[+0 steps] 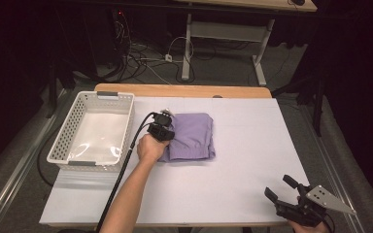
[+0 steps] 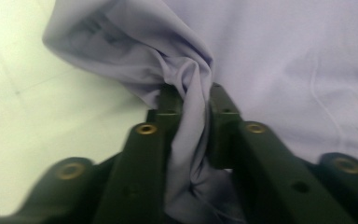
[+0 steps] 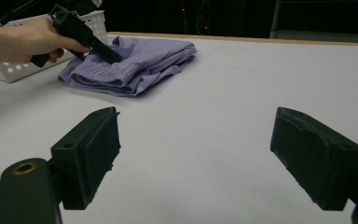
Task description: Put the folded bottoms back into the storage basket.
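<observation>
Your left gripper (image 2: 189,100) is clamped on a pinched fold of the purple shirt (image 1: 190,136), which lies folded mid-table on the white sheet (image 1: 233,179), just beside the white basket (image 1: 95,131). Your right gripper (image 1: 282,187) rests near the table's front corner, jaws wide apart, holding nothing.

Two black jaws of the right gripper (image 3: 196,154) are held wide apart above the white table (image 3: 242,93), with nothing between them. Farther off, a folded purple cloth (image 3: 135,65) is pinched at its near-left edge by the left gripper (image 3: 109,55), beside a white basket (image 3: 9,70).
</observation>
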Available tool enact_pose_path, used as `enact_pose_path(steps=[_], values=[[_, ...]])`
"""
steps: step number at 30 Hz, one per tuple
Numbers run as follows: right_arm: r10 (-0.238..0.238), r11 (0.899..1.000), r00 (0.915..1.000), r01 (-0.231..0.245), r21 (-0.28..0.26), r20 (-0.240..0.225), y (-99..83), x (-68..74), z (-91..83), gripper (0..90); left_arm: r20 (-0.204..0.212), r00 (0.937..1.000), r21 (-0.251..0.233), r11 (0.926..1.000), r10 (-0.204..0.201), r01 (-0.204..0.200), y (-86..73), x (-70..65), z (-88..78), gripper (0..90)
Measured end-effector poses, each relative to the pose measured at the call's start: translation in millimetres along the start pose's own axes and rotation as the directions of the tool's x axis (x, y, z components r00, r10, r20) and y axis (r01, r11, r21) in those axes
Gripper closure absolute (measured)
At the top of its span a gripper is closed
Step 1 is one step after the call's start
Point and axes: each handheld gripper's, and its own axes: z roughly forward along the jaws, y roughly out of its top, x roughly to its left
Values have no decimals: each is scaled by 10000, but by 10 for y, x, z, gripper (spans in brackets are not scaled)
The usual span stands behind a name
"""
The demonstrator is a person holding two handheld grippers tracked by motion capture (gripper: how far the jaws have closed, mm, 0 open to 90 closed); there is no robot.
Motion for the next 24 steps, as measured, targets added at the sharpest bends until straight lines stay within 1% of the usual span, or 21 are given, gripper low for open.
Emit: enact_pose_path(steps=[1, 2, 3, 5, 8, 10, 11, 12, 13, 14, 17, 19, 22, 24], values=[[-1, 10000, 10000, 1, -5, 2, 0, -1, 0, 164, 0, 10000, 0, 10000, 0, 0, 0, 0, 0, 791], [7, 10000, 10000, -7, -17, 4, -1, -3, 1, 164, 259, 9996, 79, 9999, -142, 140, 8, 24, -7, 798], [26, 10000, 10000, -26, -17, 3, -1, -6, 0, 164, 390, 9990, 115, 9997, -199, 194, 10, 35, -11, 803], [61, 10000, 10000, -61, -14, -2, -2, -12, -3, 164, 547, 9984, 129, 9998, -162, 155, 8, 41, -20, 807], [99, 9999, 9999, -99, -38, -12, -4, -18, -5, 164, 713, 9975, -13, 10000, -7, 8, 10, 38, -58, 811], [113, 9999, 9999, -113, -22, -14, -4, -20, -3, 164, 770, 9970, -88, 10000, 15, -8, 13, 38, -80, 811], [113, 9999, 9999, -113, -1, -23, -4, -21, -2, 165, 916, 9957, -229, 9997, 104, -83, 28, 33, -150, 811], [113, 9999, 9999, -113, -1, -23, -4, -21, -2, 165, 916, 9957, -229, 9997, 104, -83, 28, 33, -150, 811], [91, 10000, 10000, -91, -1, -21, -5, -21, -2, 165, 1000, 9949, -345, 9993, 156, -122, 39, 20, -196, 811], [97, 10000, 10000, -97, 1, -10, -4, -19, 0, 164, 1154, 9929, -590, 9980, 303, -236, 60, -12, -301, 811], [87, 10000, 10000, -87, 22, -8, -3, -18, 0, 165, 1478, 9880, -1019, 9943, 455, -306, 89, -47, -454, 812], [66, 10000, 10000, -66, 8, -2, -4, -13, -4, 165, 1694, 9841, -1282, 9912, 537, -320, 111, -73, -539, 812], [67, 10000, 10000, -67, 37, -2, -5, -18, -6, 166, 1873, 9795, -1613, 9859, 738, -435, 139, -115, -637, 813], [108, 9999, 9999, -108, 45, -26, -6, -23, -5, 167, 2015, 9763, -1744, 9837, 788, -434, 156, -133, -689, 813]])
